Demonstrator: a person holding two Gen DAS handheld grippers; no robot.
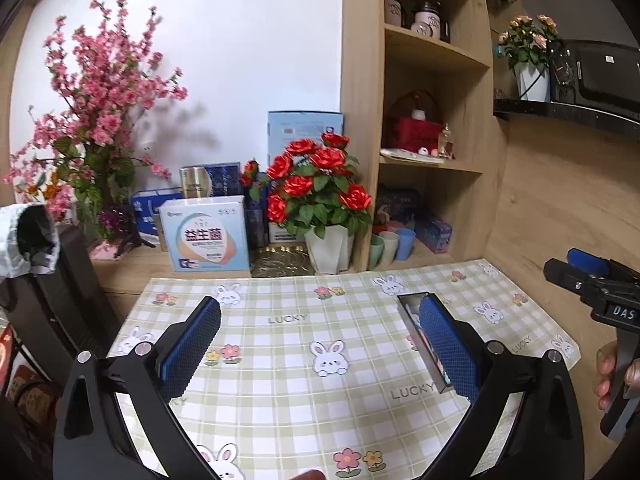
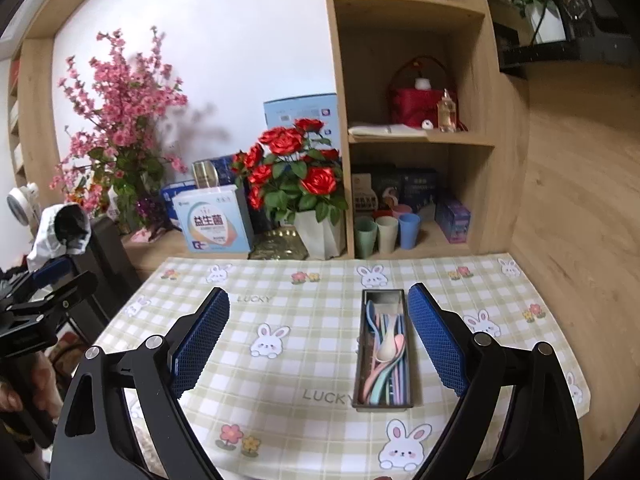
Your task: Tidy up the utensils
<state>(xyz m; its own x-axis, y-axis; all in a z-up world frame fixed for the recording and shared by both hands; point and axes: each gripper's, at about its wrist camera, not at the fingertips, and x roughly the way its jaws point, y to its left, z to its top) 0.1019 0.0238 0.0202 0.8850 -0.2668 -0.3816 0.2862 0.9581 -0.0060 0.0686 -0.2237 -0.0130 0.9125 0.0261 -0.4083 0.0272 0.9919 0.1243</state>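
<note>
A narrow dark metal tray (image 2: 359, 364) lies on the checked bunny tablecloth (image 2: 280, 380), holding several pastel utensils (image 2: 386, 354) in pink, blue and cream. My right gripper (image 2: 320, 312) is open and empty above the cloth, its right finger just right of the tray. In the left wrist view the tray (image 1: 412, 320) is mostly hidden behind my right finger (image 1: 448, 348). My left gripper (image 1: 320, 320) is open and empty over the cloth. The right gripper (image 1: 576, 272) shows at the right edge of that view, apparently shut.
A pot of red roses (image 2: 296, 176), pink blossom branches (image 2: 124, 120) and boxes (image 2: 218, 224) stand behind the cloth. A wooden shelf unit (image 2: 416, 140) holds three pastel cups (image 2: 386, 232). A black chair (image 1: 60, 300) stands at left.
</note>
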